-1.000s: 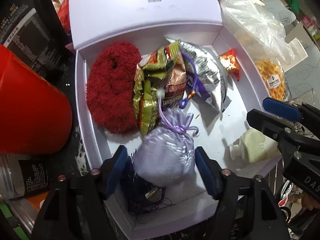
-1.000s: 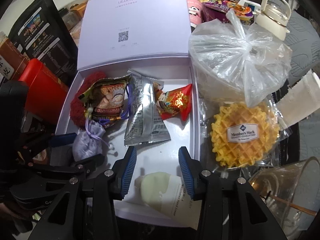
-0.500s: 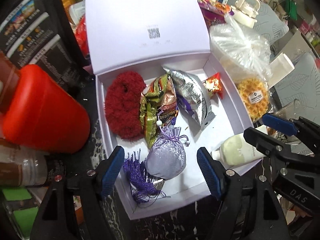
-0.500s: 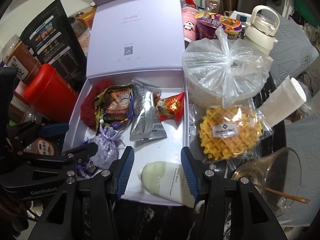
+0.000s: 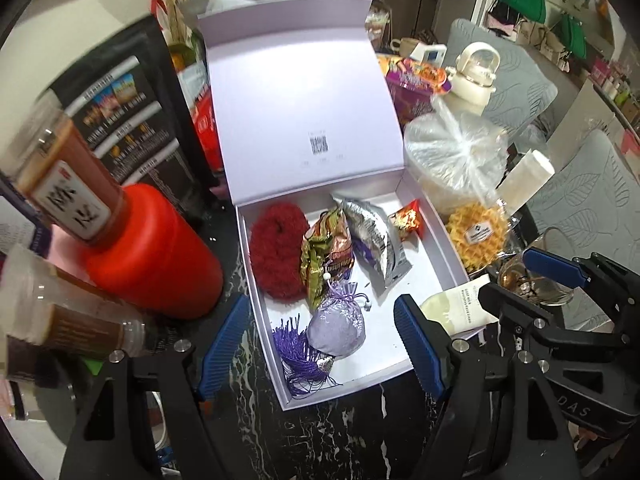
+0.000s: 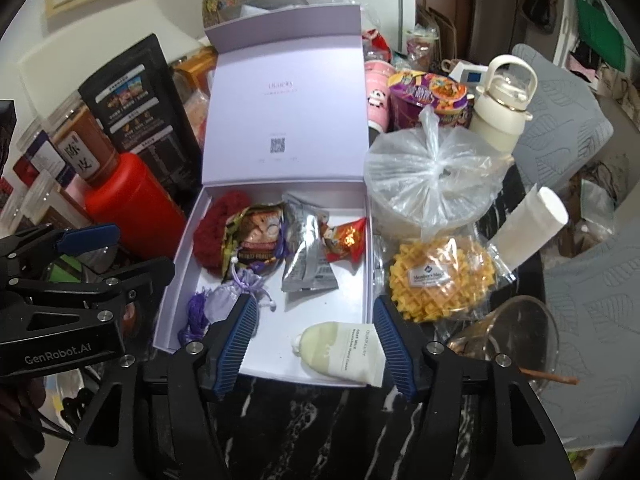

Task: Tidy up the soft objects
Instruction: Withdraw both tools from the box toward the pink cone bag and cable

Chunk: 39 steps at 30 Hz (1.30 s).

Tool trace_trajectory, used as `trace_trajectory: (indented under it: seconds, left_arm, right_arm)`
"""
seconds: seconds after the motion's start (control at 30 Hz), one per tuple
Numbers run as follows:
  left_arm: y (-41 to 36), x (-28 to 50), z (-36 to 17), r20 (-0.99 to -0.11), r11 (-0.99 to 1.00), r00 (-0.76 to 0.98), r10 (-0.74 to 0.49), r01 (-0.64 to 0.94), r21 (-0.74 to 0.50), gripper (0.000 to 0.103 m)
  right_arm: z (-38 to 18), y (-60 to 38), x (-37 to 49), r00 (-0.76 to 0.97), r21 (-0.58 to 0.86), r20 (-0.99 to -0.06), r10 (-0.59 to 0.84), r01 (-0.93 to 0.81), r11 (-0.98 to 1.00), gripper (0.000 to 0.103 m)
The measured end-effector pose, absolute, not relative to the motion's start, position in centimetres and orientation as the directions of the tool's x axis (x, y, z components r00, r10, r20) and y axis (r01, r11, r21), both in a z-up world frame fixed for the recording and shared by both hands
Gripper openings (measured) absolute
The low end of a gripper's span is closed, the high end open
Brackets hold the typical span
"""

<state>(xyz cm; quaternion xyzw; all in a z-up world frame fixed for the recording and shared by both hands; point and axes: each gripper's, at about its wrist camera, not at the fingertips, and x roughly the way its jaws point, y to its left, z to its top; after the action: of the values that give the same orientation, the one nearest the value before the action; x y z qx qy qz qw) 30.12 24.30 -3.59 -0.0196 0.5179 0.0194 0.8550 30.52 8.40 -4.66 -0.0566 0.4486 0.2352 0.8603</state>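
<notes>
Box [image 6: 182, 256]: sitting lid-up on the dark marbled tabletop [image 6: 320, 432].
Contents: red fluffy piece [image 5: 278, 254], snack packets [image 5: 328, 256], silver packet [image 6: 306, 256], red packet [image 6: 346, 242] and lilac pouch [image 5: 338, 326] with tassel [image 5: 298, 354] are lying inside.
Cream tube [image 6: 340, 354]: resting across the box's near right corner.
Left claw [image 5: 320, 346]: I am holding it open, empty, above the pouch.
Right claw [image 6: 314, 346]: my jaws have just been opening; nothing gripped, tube lying below.

Matt lilac cardboard box [image 5: 256, 264]; fuzzy red cloth [image 5: 278, 252]; crinkled shiny foil packets [image 5: 374, 248]; satin pouch [image 5: 338, 328].
</notes>
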Motion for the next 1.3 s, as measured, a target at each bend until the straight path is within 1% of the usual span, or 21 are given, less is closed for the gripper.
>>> trace_trajectory:
  seconds: [0.1,0.13,0.17,0.23,0.5,0.57,0.77,1.0,1.3]
  left_arm:
    - [24.3,29.4,-2.5,-0.880,0.998,0.475,0.008,-0.057,-0.022,0.075]
    - [24.3,29.1,-2.1,-0.876,0.998,0.482,0.006,-0.060,-0.026,0.076]
    - [24.3,28.8,-1.7,-0.872,0.998,0.489,0.006,-0.062,-0.028,0.080]
    - [24.2,28.2,-1.1,-0.861,0.998,0.508,0.010,-0.061,-0.025,0.083]
    - [23.6,25.5,1.9,-0.821,0.998,0.570,0.020,-0.059,-0.017,0.083]
    - [23.4,24.8,2.7,-0.810,0.998,0.586,0.019,-0.059,-0.020,0.083]
    - [22.2,22.6,4.3,-0.792,0.999,0.611,0.014,-0.048,-0.019,0.083]
    - [19.8,19.8,5.2,-0.784,1.000,0.621,0.012,-0.025,-0.005,0.083]
    - [15.8,16.7,5.0,-0.794,1.000,0.608,-0.011,0.007,-0.008,0.083]
  right_arm:
    - [-3.6,8.2,29.9,0.508,0.107,-0.784,0.355,-0.454,0.885,0.066]
    - [-3.2,8.1,29.6,0.517,0.105,-0.779,0.356,-0.453,0.886,0.066]
    - [-2.7,7.9,29.3,0.526,0.103,-0.772,0.358,-0.452,0.886,0.066]
    - [-2.0,7.7,28.7,0.540,0.098,-0.762,0.358,-0.450,0.888,0.067]
    - [0.7,6.2,25.6,0.590,0.085,-0.723,0.359,-0.440,0.894,0.070]
    - [1.3,5.8,24.9,0.595,0.088,-0.716,0.364,-0.441,0.893,0.073]
    - [2.5,4.4,22.6,0.622,0.086,-0.690,0.370,-0.437,0.895,0.073]
    - [2.7,2.3,19.5,0.635,0.089,-0.678,0.370,-0.429,0.899,0.073]
    - [2.3,-2.0,15.6,0.644,0.096,-0.679,0.352,-0.398,0.912,0.073]
